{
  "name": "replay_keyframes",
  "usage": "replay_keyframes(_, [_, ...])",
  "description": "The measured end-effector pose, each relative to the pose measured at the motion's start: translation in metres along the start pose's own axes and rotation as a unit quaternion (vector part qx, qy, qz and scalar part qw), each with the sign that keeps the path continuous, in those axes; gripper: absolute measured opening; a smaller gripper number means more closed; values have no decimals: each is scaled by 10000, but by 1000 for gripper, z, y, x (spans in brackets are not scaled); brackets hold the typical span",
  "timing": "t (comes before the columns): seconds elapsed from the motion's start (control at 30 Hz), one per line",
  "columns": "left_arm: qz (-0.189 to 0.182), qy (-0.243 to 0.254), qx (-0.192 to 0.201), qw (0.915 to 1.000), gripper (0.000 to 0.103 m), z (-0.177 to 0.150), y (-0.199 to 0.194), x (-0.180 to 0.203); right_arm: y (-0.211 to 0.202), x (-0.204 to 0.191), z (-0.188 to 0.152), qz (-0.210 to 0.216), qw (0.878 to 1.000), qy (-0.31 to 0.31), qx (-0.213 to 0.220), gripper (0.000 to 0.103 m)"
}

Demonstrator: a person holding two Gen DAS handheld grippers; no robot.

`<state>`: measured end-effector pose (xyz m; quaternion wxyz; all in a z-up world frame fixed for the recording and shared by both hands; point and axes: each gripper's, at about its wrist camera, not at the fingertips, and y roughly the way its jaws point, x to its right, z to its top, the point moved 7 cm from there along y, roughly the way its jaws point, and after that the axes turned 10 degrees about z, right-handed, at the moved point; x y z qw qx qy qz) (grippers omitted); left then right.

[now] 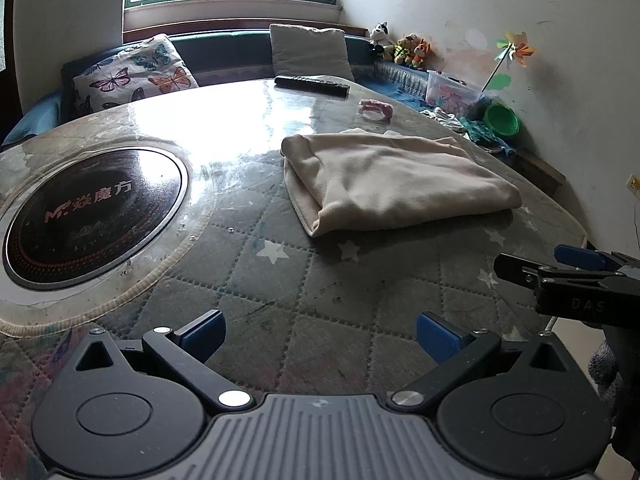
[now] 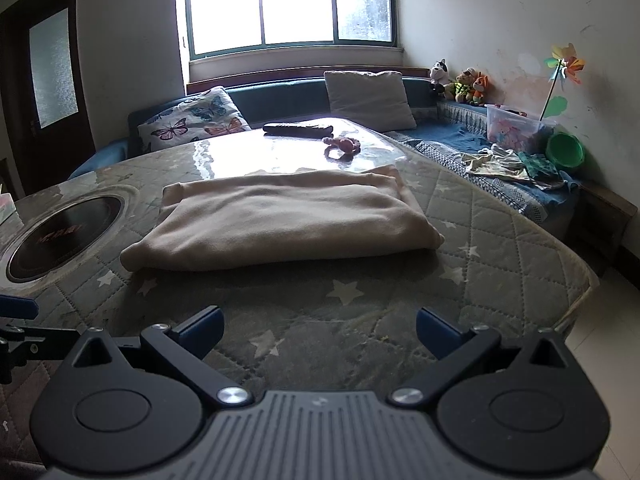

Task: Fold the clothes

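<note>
Cloth, cream and folded into a thick rectangle, lies on the quilted star-patterned table cover, toward the table's right side and well back from the near edge. My left gripper hangs spread wide over the near edge, holding nothing. My right gripper is just as released, empty, over the same edge beside it. A round black cooktop sits at the table's left side. Near the far edge rest a dark remote and a small pink toy.
</note>
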<state>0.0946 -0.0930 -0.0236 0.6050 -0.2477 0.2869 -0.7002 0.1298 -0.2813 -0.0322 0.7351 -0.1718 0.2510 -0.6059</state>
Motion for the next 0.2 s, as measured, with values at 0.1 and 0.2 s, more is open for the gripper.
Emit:
replay_keyframes(0.1, [30,6,33,10000,103,-1,-1,0,0,0,0,3,10000,-1,3,103])
replay_keyframes(0.2, [20,6,23,10000,103,-1,-2,0,-1,-2,-1,14,10000,3,9,103])
